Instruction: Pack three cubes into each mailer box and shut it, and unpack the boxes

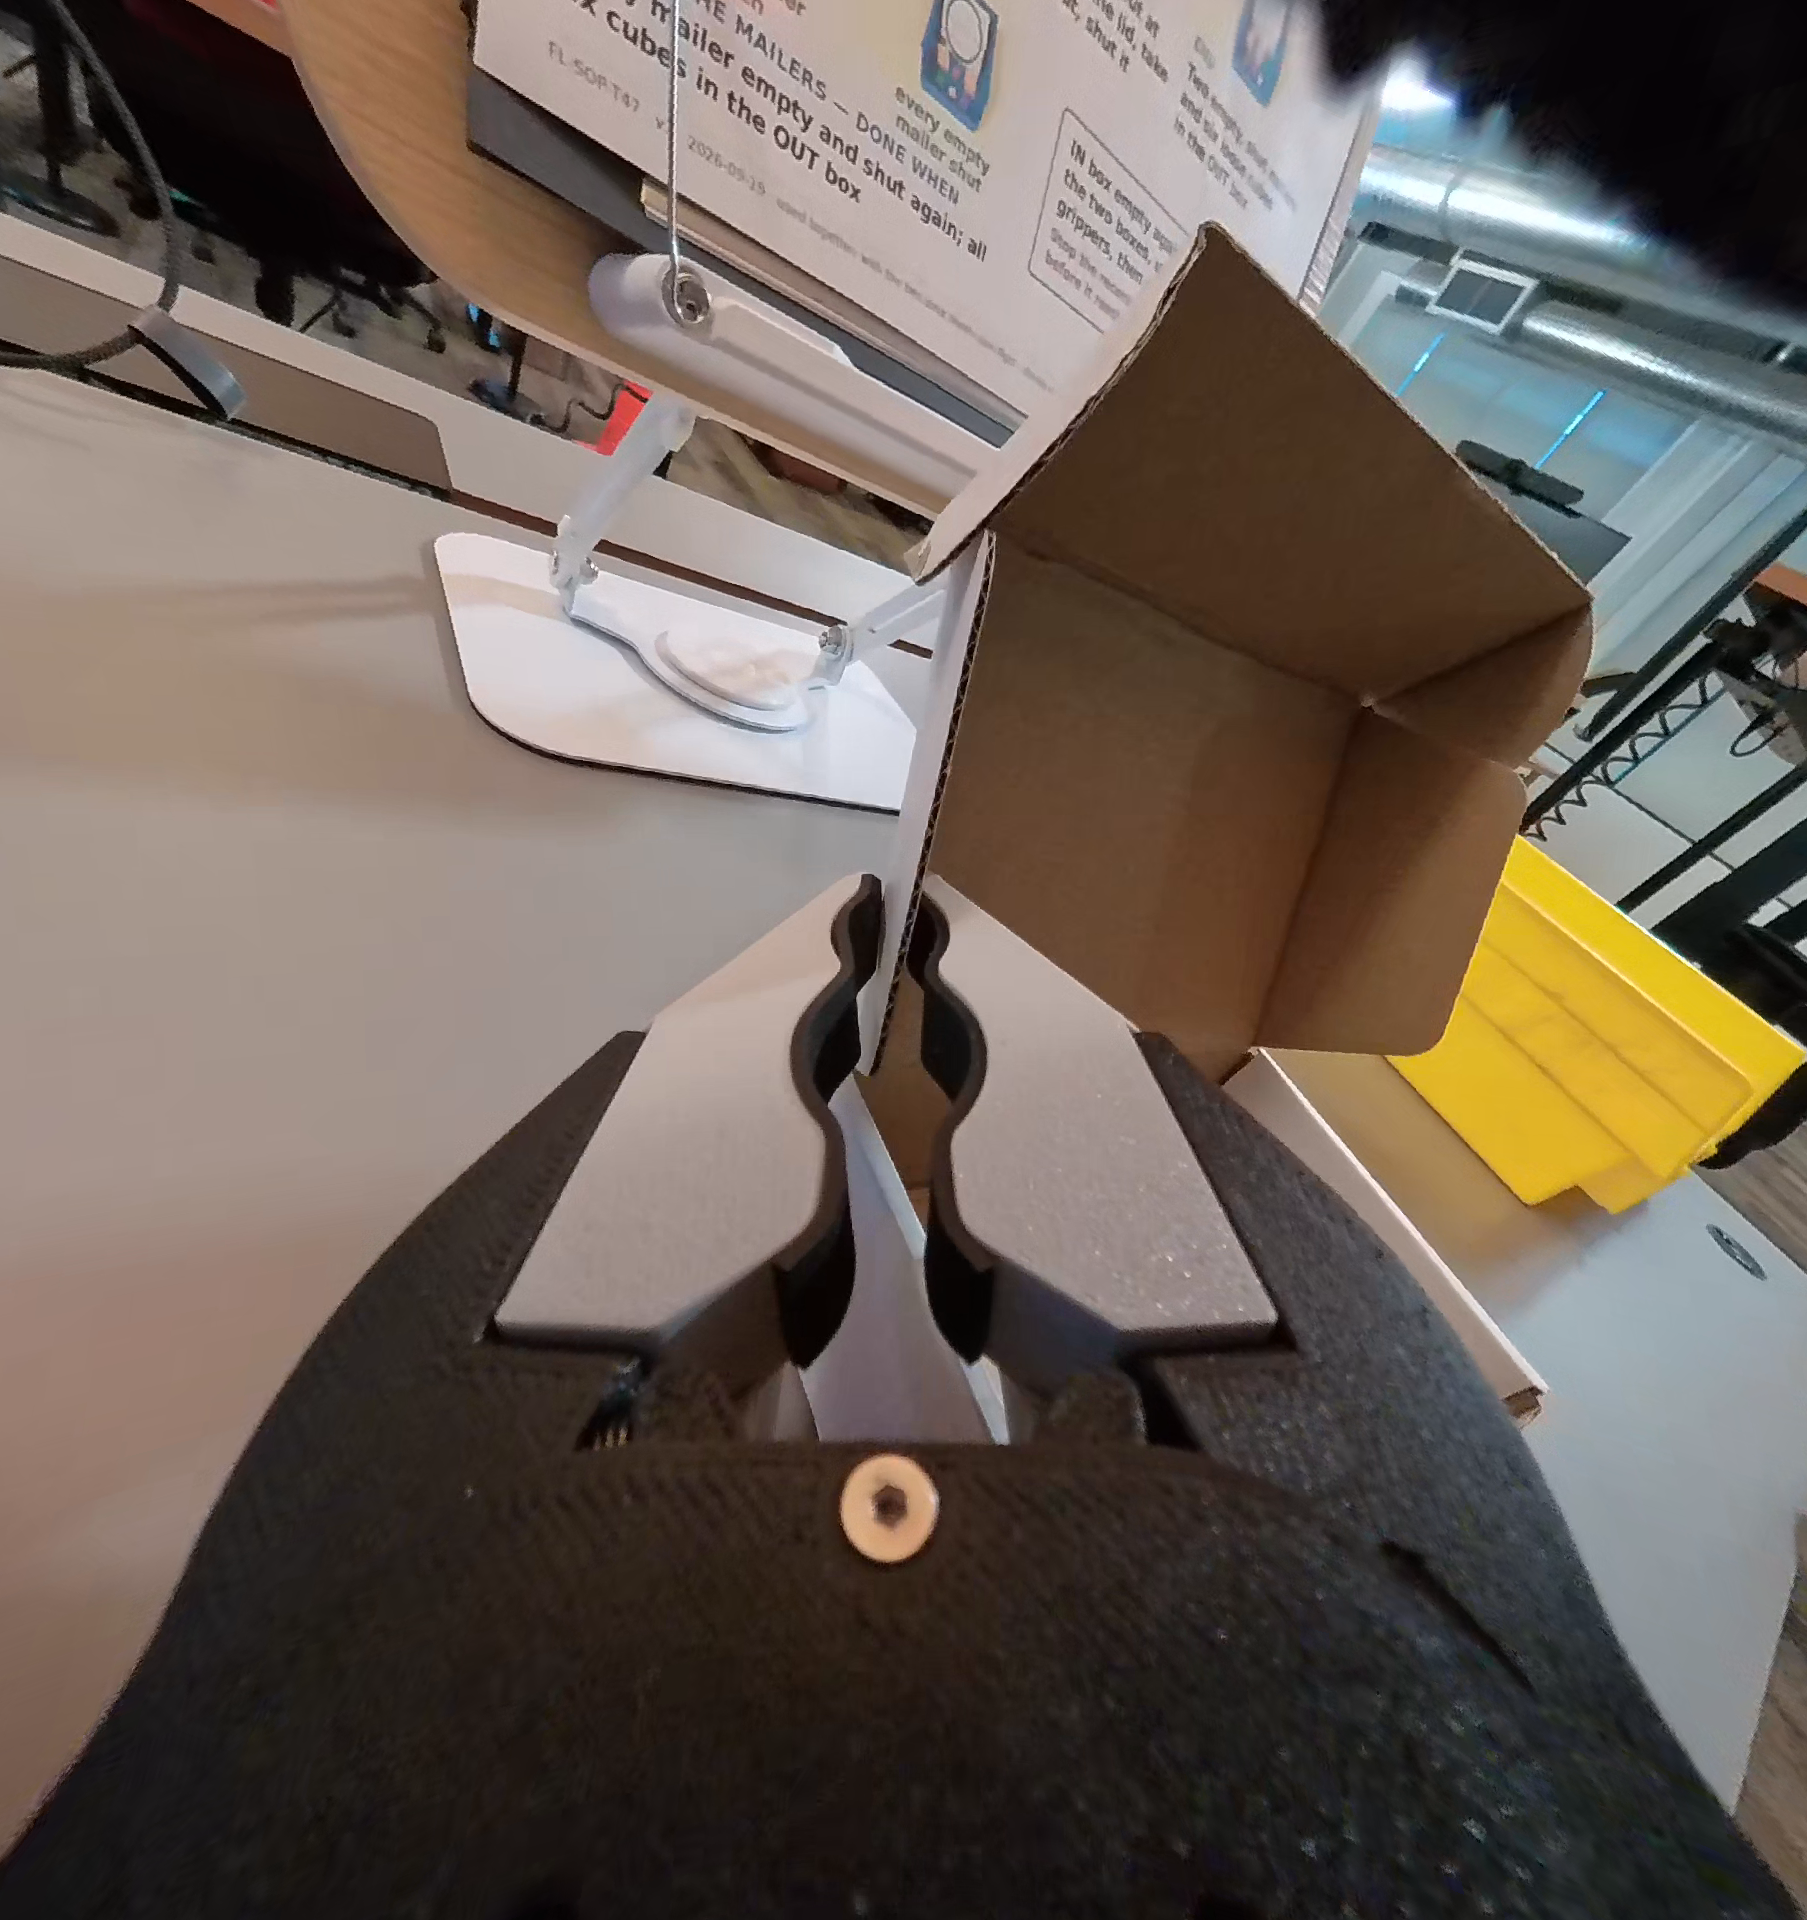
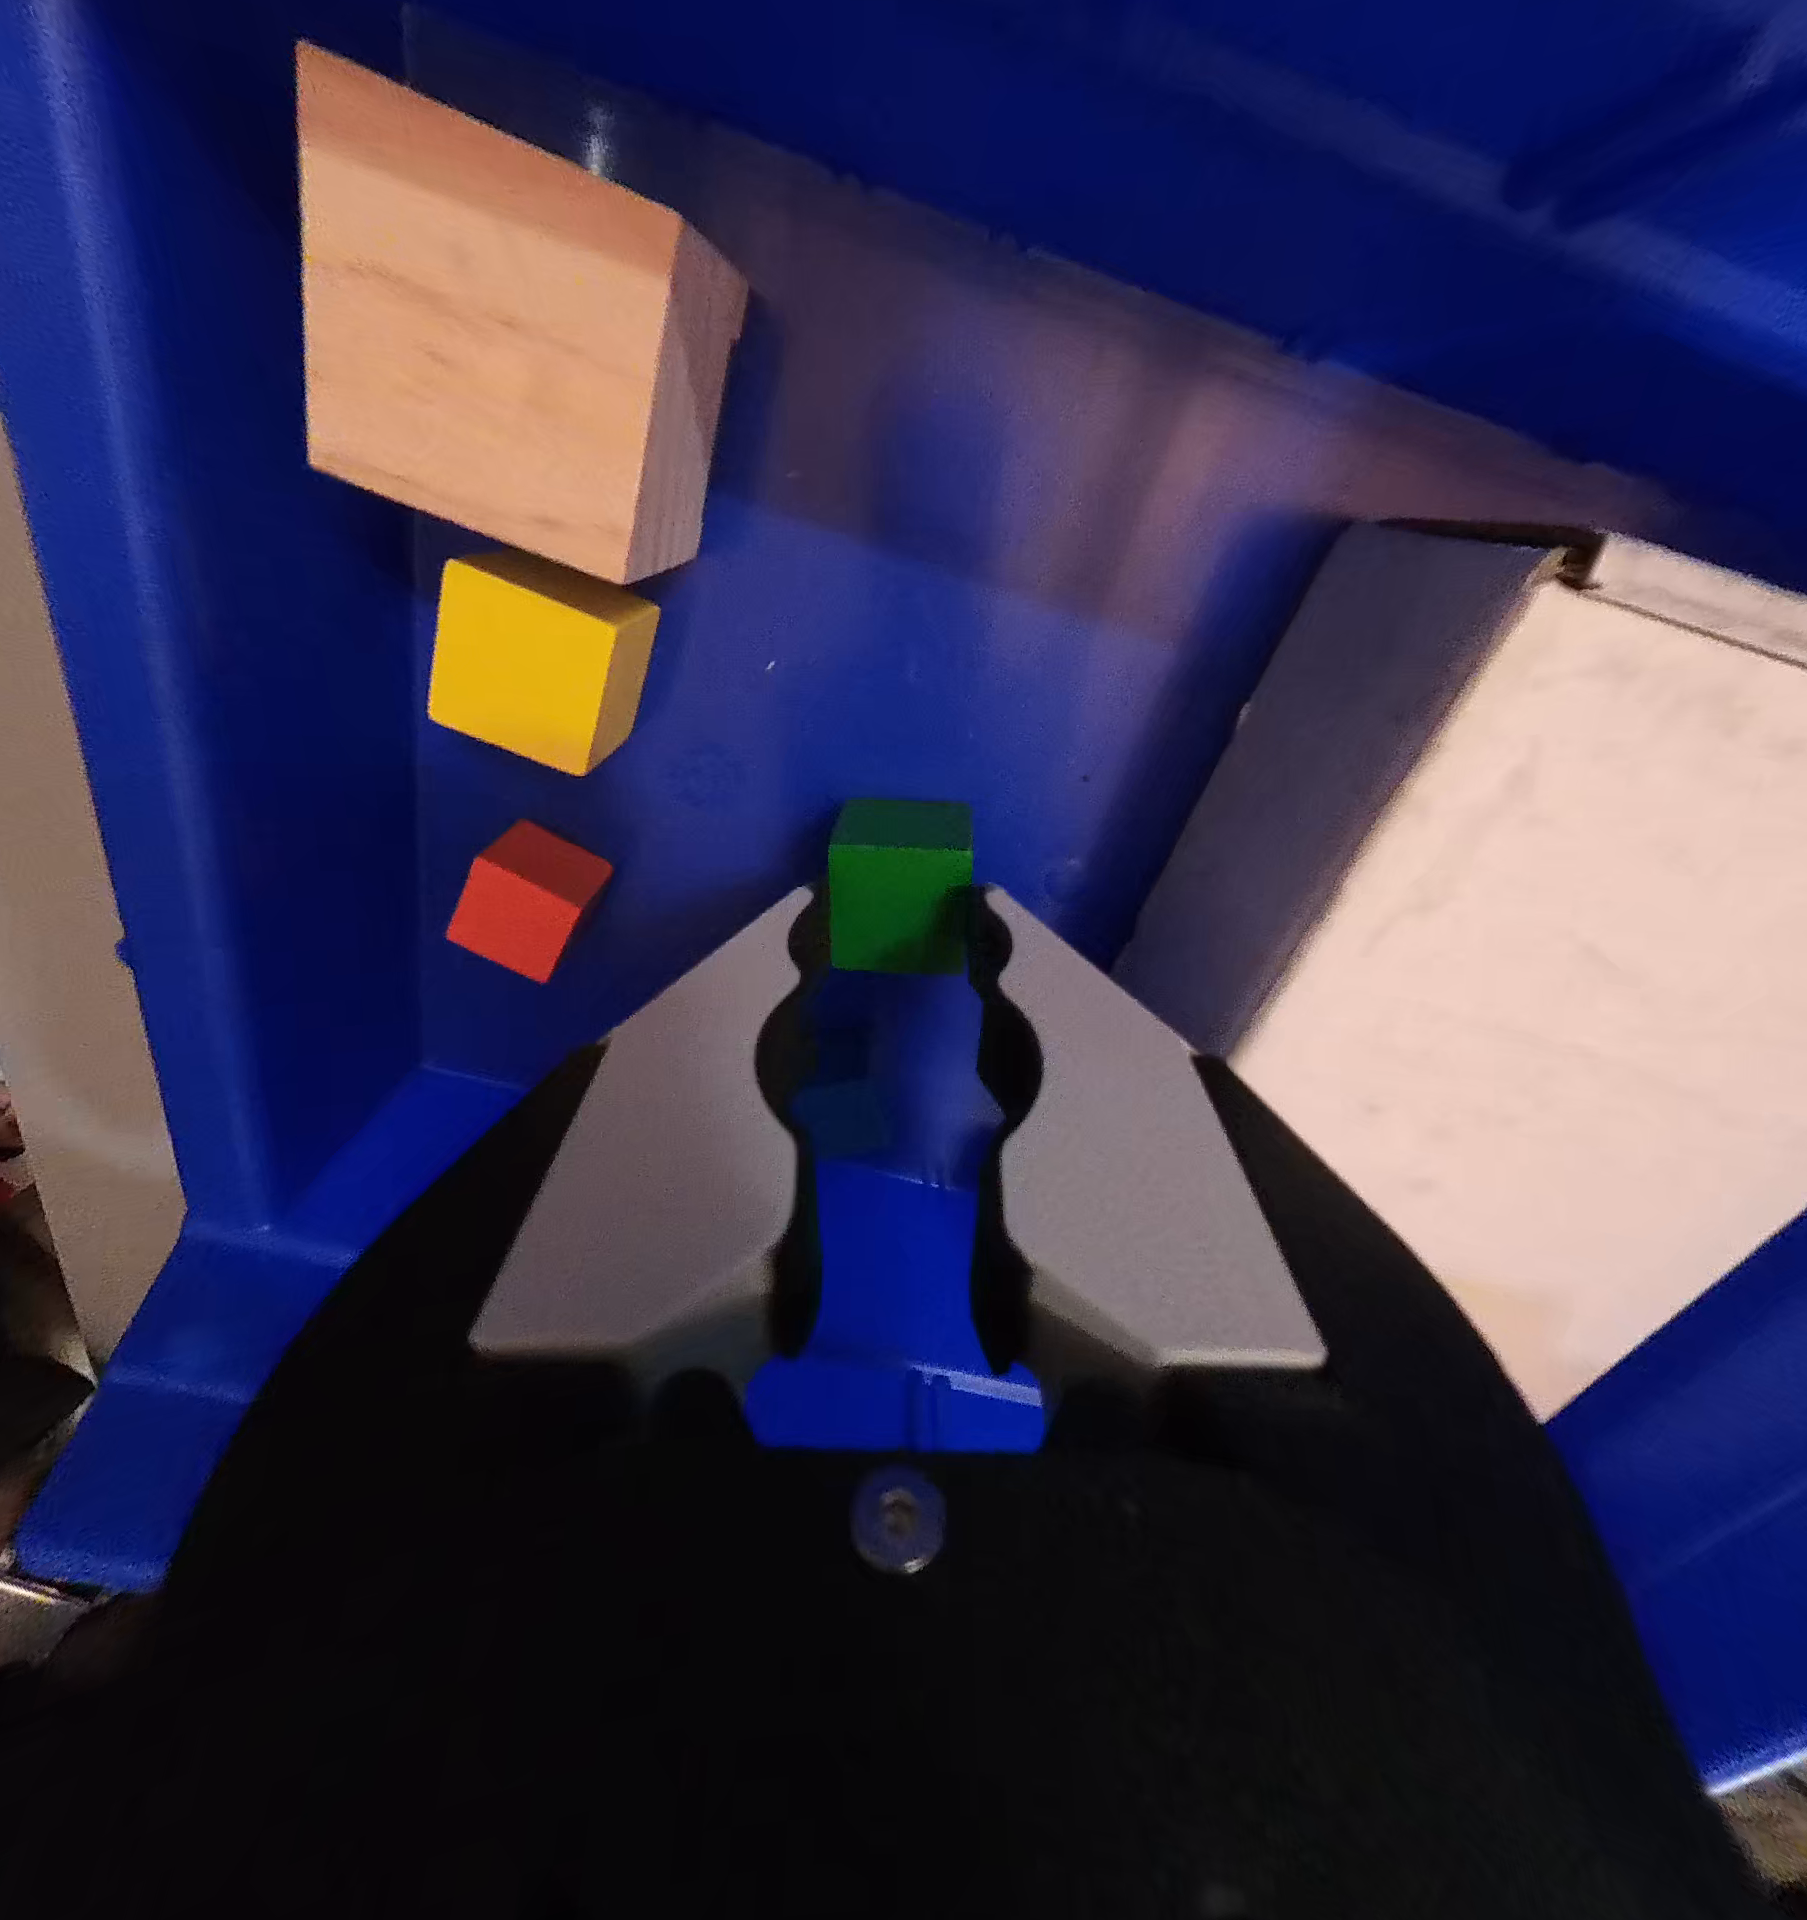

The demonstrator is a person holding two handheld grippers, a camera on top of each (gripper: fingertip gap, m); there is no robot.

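In the left wrist view my left gripper (image 1: 894, 930) is shut on the thin side wall of an open mailer box (image 1: 1190, 779), white outside and brown inside, with its lid raised. In the right wrist view my right gripper (image 2: 899, 909) is inside a blue bin (image 2: 1086, 468) and shut on a small green cube (image 2: 899, 883) at its fingertips. To its left lie a red cube (image 2: 525, 899), a yellow cube (image 2: 540, 660) and a large plain wooden cube (image 2: 494, 312). A closed white mailer box (image 2: 1501, 883) lies in the bin to the right.
A printed instruction sheet (image 1: 826, 125) on a white stand (image 1: 670, 675) stands behind the open box on the grey table (image 1: 203, 831). A yellow bin (image 1: 1605, 1039) sits to the right past the box. The blue bin's walls enclose my right gripper on the left and far sides. Some 35 cm of space lies between my two pairs of fingers.
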